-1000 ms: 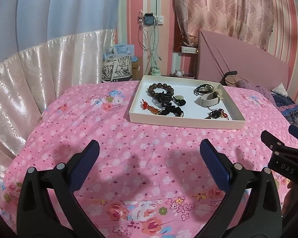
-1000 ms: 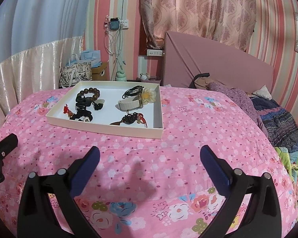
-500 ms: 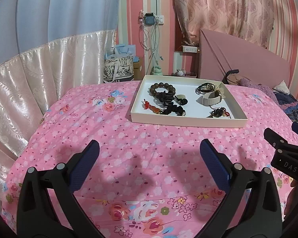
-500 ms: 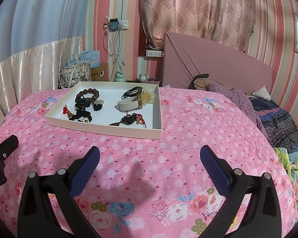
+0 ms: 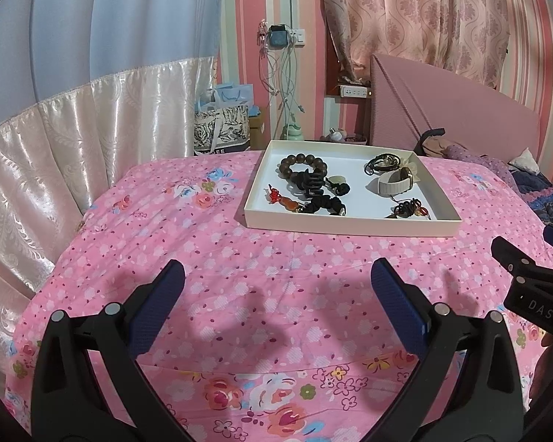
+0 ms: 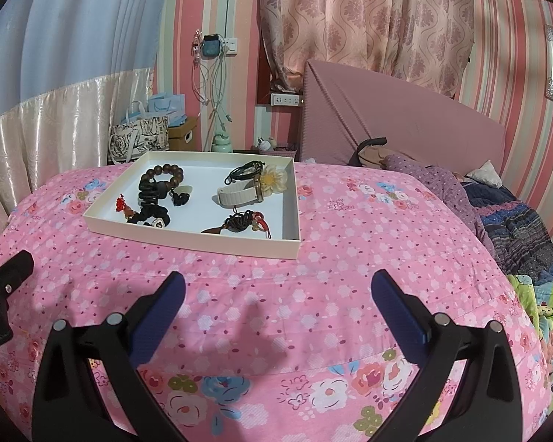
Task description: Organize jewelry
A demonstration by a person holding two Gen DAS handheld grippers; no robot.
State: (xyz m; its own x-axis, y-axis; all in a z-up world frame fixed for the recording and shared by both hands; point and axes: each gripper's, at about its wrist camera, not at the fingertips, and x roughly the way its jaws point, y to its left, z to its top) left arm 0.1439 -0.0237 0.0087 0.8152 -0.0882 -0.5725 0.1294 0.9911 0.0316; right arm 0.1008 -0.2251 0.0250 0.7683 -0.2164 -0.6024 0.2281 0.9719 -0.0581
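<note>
Home bedroom, floral bedspread [image 6: 313, 294], padded headboard [image 6: 405, 118], patterned curtains [image 6: 368, 18]

We see a wide bare stretch of pink floral bedspread [image 5: 239, 258] between both wide-open grippers and the shallow white tray [image 6: 188, 237], with nothing standing on it. The tray's low walls ring the jewelry, so access there is from above. Inside, its left half is crowded: the wooden bead bracelet [image 6: 162, 174] touches a black clip. The middle floor strip lies bare. The watch [image 6: 239, 193] and flower [image 6: 274, 178] fill the far right corner. The right gripper [image 5: 527, 280] crowds the left view's right edge.
</note>
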